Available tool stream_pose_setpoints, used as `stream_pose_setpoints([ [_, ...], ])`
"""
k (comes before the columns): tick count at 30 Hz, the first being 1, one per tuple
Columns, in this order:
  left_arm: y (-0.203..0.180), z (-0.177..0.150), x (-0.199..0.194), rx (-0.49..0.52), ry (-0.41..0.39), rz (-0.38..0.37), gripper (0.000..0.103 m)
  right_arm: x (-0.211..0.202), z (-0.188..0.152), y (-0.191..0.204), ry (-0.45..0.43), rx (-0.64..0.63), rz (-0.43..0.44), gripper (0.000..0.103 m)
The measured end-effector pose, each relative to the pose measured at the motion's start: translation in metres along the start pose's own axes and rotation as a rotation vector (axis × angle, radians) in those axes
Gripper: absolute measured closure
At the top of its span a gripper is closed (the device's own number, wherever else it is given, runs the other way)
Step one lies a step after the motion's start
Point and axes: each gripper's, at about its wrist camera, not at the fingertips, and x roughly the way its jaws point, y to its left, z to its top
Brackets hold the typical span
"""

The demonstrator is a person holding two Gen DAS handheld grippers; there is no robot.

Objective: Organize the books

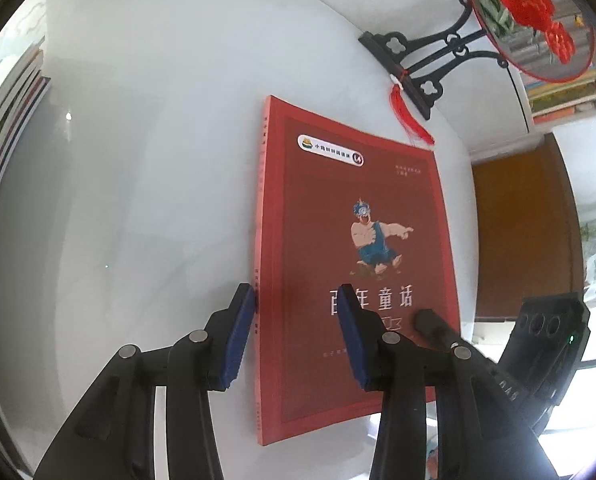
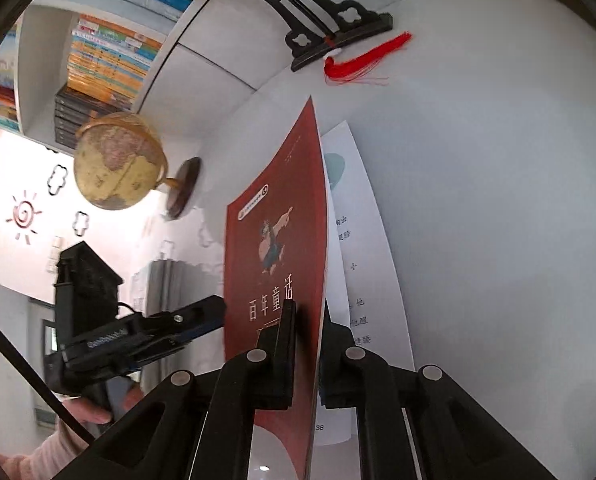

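Gripping a thin red paperback (image 2: 273, 248) by its front cover only, the right gripper (image 2: 306, 344) is clenched on that glossy sheet, so the book's block could sag or the cover crease if lifted this way; a white page (image 2: 362, 240) already gapes right of the cover. Left of the book, a stack of books (image 1: 5, 120) lies at the edge of the smooth white table (image 1: 137, 160). The left gripper (image 1: 298, 320), blue ribbed pads astride the book's spine edge, appears partly closed without pressing. Beyond the book stands a carved black stand (image 1: 426, 68) with a red tassel (image 1: 412, 120).
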Motion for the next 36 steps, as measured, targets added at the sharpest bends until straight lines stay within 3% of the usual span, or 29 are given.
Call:
stream_pose_setpoints([
  [2, 0.001, 0.000, -0.003, -0.012, -0.012, -0.021, 0.065, 0.002, 0.000, 0.005, -0.001, -0.026, -0.040, 0.095],
  [5, 0.004, 0.001, -0.006, -0.032, -0.029, -0.066, 0.065, -0.005, 0.002, -0.004, -0.006, -0.001, -0.019, 0.095],
  [9, 0.006, -0.001, -0.006, -0.018, -0.021, -0.013, 0.065, -0.023, 0.007, 0.017, -0.033, -0.104, -0.025, 0.095],
  [11, 0.004, -0.001, -0.005, -0.008, -0.030, 0.013, 0.065, -0.026, 0.008, 0.026, -0.015, -0.174, -0.103, 0.093],
  [15, 0.000, 0.000, -0.005, 0.009, -0.026, 0.034, 0.062, -0.019, 0.008, -0.001, 0.030, -0.102, -0.185, 0.089],
  [17, -0.001, 0.002, -0.004, 0.016, -0.016, 0.024, 0.058, -0.014, 0.007, -0.019, 0.060, -0.023, -0.162, 0.082],
  [20, -0.002, 0.003, -0.003, 0.025, -0.010, 0.007, 0.052, -0.015, 0.005, -0.025, 0.027, -0.032, -0.154, 0.057],
  [21, -0.002, 0.002, -0.004, 0.025, -0.012, 0.002, 0.052, -0.017, 0.005, -0.024, 0.012, -0.035, -0.160, 0.043],
  [22, -0.002, 0.002, -0.004, 0.028, -0.011, -0.013, 0.046, -0.018, 0.005, -0.024, 0.001, -0.037, -0.158, 0.035],
  [26, -0.008, 0.000, 0.000, 0.089, -0.019, -0.134, 0.007, -0.014, 0.007, -0.022, 0.000, -0.072, -0.104, 0.033],
  [28, -0.020, -0.002, 0.005, 0.168, -0.019, -0.117, 0.001, -0.007, 0.008, -0.014, 0.005, -0.086, -0.079, 0.033],
  [32, -0.043, -0.003, 0.016, 0.283, -0.013, 0.037, 0.002, 0.005, 0.008, -0.005, 0.007, -0.083, -0.028, 0.023],
  [34, -0.044, 0.001, 0.017, 0.240, -0.011, 0.048, 0.003, 0.008, 0.008, 0.000, 0.006, -0.077, -0.033, 0.021],
  [36, -0.037, 0.004, 0.013, 0.210, -0.028, 0.038, 0.013, 0.008, 0.010, 0.000, 0.011, -0.066, -0.025, 0.026],
])
